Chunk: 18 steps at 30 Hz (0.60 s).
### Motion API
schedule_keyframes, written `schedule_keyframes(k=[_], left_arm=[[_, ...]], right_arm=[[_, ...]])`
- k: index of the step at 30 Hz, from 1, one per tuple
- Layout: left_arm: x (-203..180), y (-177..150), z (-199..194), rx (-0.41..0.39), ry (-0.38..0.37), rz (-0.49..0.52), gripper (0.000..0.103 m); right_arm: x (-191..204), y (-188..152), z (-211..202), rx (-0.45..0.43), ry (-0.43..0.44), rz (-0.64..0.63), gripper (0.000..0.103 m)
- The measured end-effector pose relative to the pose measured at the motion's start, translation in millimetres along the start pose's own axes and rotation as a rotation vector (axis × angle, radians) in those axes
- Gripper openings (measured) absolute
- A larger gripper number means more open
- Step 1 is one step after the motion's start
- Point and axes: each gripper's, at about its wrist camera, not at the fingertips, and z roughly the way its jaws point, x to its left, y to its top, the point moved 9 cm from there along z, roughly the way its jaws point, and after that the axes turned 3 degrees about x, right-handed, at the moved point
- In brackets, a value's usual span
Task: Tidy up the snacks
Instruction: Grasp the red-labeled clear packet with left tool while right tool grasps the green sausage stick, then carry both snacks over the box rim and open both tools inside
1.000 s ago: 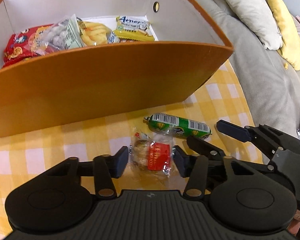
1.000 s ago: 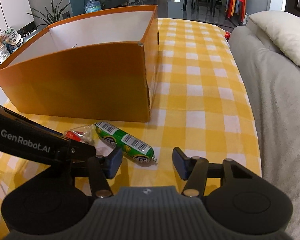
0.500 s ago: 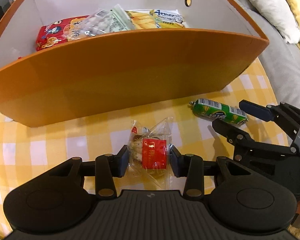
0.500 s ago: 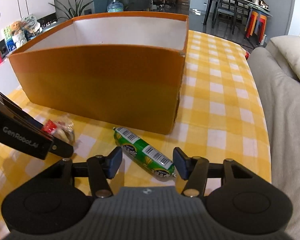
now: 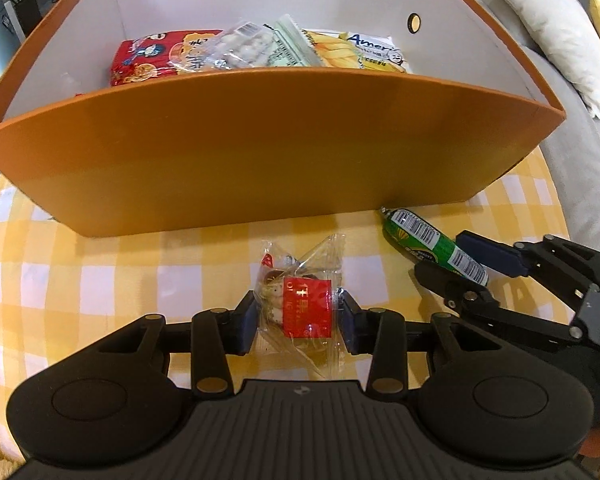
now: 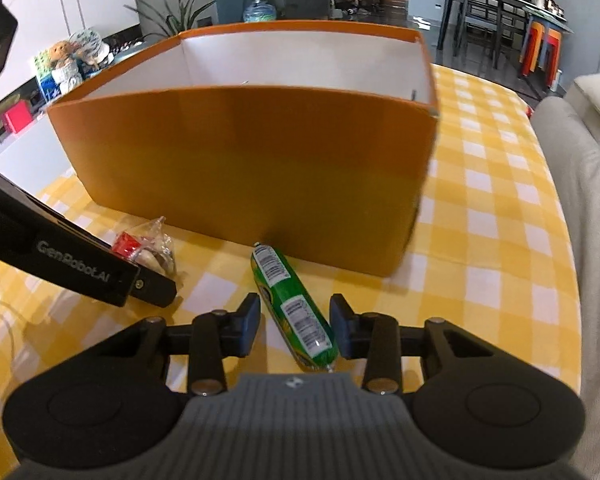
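The black left gripper [image 6: 148, 284] arm, seen at the near left of the right wrist view, bears white lettering "GenRobot.AI". Inside the orange cardboard box [image 5: 260, 152], a yellow-and-white snack packet [image 5: 364, 52] at the far right shows blue letters "Ameri", then cut off. The green sausage-shaped snack [image 6: 292, 312] carries barcode labels, too small to read.

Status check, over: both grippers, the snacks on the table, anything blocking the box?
Left gripper shut on clear snack packet. Right gripper closing around green sausage, not clamped yet. Orange box just beyond, nothing in the way.
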Motion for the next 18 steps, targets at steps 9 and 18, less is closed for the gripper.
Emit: schedule_keyframes(k=[9, 18], left_arm=[[-2, -2, 0, -0.007, 0.023, 0.016, 0.041], [-6, -13, -11, -0.016, 0.001, 0.020, 0.038]], right_arm=[[6, -2, 1, 0.031, 0.013, 0.006, 0.025], [13, -12, -8, 0.114, 0.034, 0.111, 0.020]])
